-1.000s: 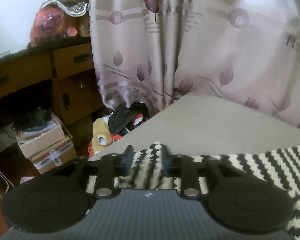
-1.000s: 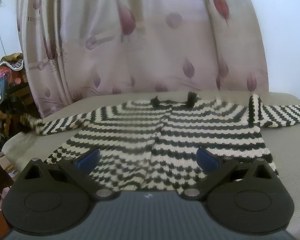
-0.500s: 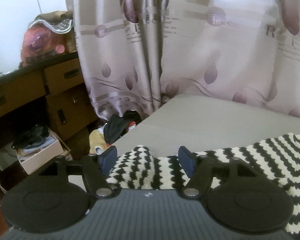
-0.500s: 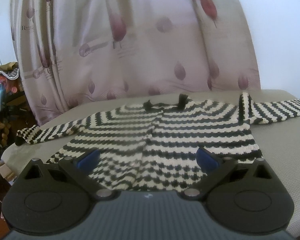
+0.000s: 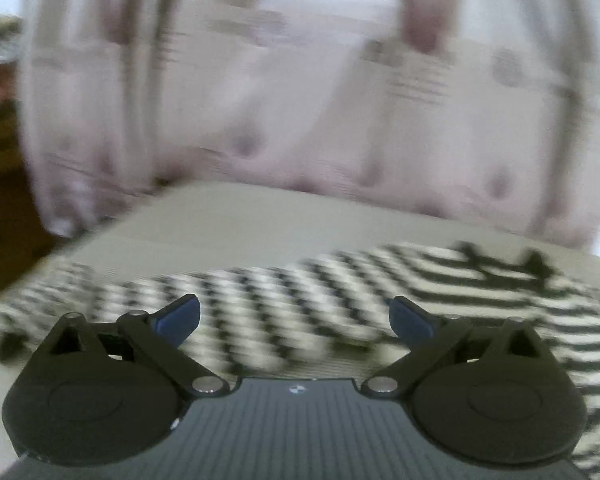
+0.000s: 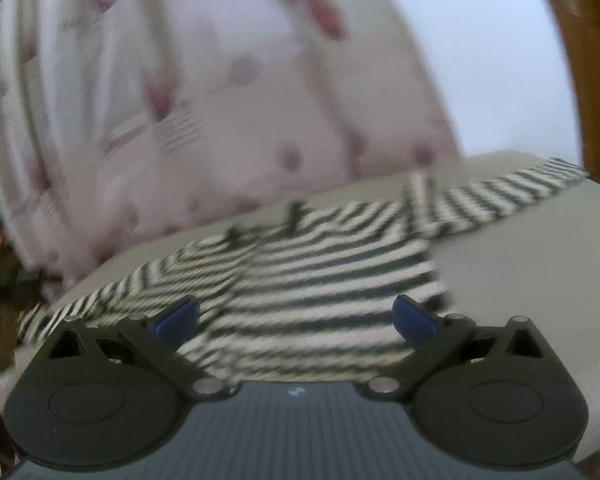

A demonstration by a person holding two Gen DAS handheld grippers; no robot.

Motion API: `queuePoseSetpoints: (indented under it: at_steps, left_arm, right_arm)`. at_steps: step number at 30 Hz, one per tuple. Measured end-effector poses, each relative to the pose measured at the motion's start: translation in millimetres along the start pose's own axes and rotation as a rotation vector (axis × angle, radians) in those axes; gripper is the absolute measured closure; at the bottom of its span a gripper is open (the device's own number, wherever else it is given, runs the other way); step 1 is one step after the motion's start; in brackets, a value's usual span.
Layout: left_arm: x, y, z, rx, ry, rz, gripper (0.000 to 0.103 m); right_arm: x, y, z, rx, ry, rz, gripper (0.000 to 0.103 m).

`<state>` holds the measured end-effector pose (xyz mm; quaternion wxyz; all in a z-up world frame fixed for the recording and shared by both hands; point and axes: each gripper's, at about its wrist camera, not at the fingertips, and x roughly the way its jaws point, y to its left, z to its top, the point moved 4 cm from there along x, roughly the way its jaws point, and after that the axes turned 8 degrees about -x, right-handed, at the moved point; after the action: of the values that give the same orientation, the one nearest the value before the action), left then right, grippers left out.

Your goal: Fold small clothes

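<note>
Lying flat and spread on the grey bed, the black-and-white striped sweater has one sleeve stretched toward the right. Left gripper: fingers opening, wide apart above the knit, gripping nothing. Right gripper: fingers wide, empty. Patterned curtain hangs behind.

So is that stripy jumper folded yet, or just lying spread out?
Spread out. The striped jumper lies flat on the bed, one sleeve stretched sideways, no part visibly doubled over.
</note>
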<state>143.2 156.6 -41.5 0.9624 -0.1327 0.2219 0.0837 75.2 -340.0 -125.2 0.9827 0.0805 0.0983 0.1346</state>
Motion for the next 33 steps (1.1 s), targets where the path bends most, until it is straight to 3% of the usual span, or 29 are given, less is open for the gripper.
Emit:
queuePoseSetpoints:
  at_steps: [4,9,13,18,21,24,29,30,32,33]
  left_arm:
    - [18.3,-51.4,-28.4,-0.003,0.042,-0.118,0.003]
    - [41.8,-89.7,-48.2,0.039,0.064,-0.121,0.003]
    - [54.8,-101.2,-58.3,0.095,0.106,-0.074,0.003]
    - [51.0,-96.6,-59.0,0.059,0.081,-0.058,0.001]
    - [53.9,-93.4,-58.1,0.028,0.100,-0.036,0.001]
    - [57.7,-93.4,-58.2,0.022,0.120,-0.023,0.001]
    - [62.7,-97.9,-61.3,0.063,0.146,-0.006,0.000]
    - [63.6,-98.4,-61.9,0.069,0.151,-0.005,0.000]
    - [65.2,-99.6,-62.9,0.079,0.155,-0.003,0.000]
    - [65.4,-99.8,-63.3,0.082,0.155,-0.004,0.000]
  right_arm:
    - [3.6,-73.7,17.3,0.121,-0.030,-0.062,0.000]
    - [20.1,-187.5,44.3,0.332,-0.084,-0.155,0.005]
    - [49.1,-277.1,62.8,0.518,-0.103,-0.216,0.036]
    - [90.7,-372.9,86.4,0.619,-0.093,-0.359,0.035]
    - [114.6,-414.4,90.1,0.693,-0.059,-0.366,0.035]
    - [140.4,-437.1,85.7,0.756,-0.027,-0.342,0.026]
    - [170.4,-455.2,78.2,0.861,-0.043,-0.305,0.027]
    - [176.9,-455.1,79.7,0.847,-0.040,-0.297,0.030]
    - [187.1,-451.5,84.5,0.786,-0.020,-0.318,0.067]
    - [188.0,-449.7,87.8,0.758,-0.010,-0.349,0.078]
